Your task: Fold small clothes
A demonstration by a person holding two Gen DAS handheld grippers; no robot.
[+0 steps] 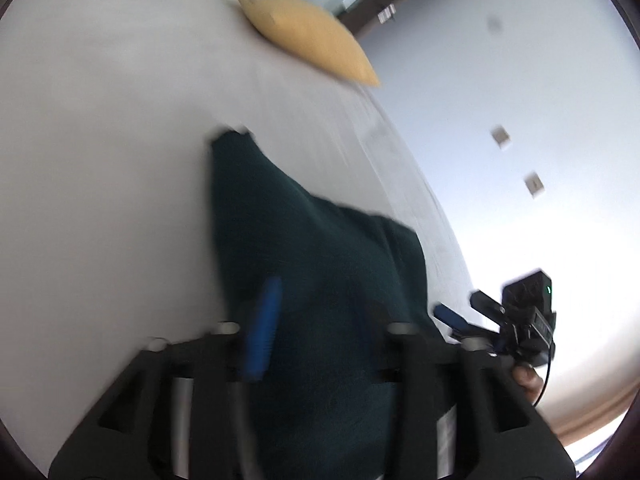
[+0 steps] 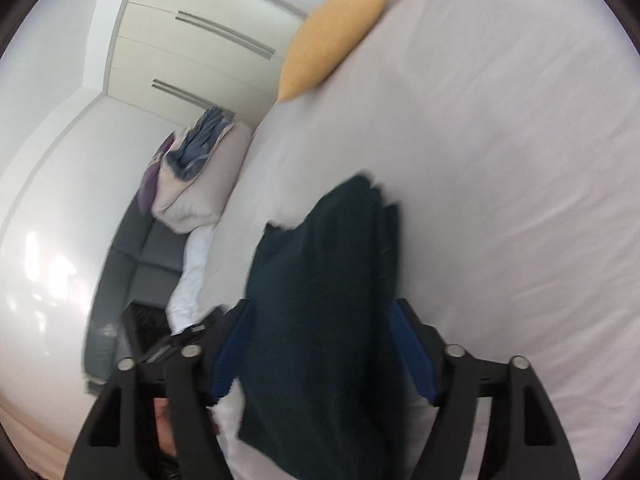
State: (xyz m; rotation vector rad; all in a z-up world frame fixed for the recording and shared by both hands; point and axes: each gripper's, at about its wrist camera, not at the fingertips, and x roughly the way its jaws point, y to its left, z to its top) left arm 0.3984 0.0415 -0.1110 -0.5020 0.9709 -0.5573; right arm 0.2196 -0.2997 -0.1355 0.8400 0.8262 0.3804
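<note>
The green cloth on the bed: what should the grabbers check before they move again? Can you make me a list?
1. Dark green cloth lies on the white bed: ok.
2. Left gripper jaws apart: ok, open.
3. Right gripper jaws apart, blue pads beside the cloth, not pressing: ok, open.
4. Cloth folded neatly with edges lined up: cannot tell, the pictures are blurred.
5. Yellow pillow away from the cloth: ok.
6. Right gripper seen from the left camera, off the cloth's edge: ok.
</note>
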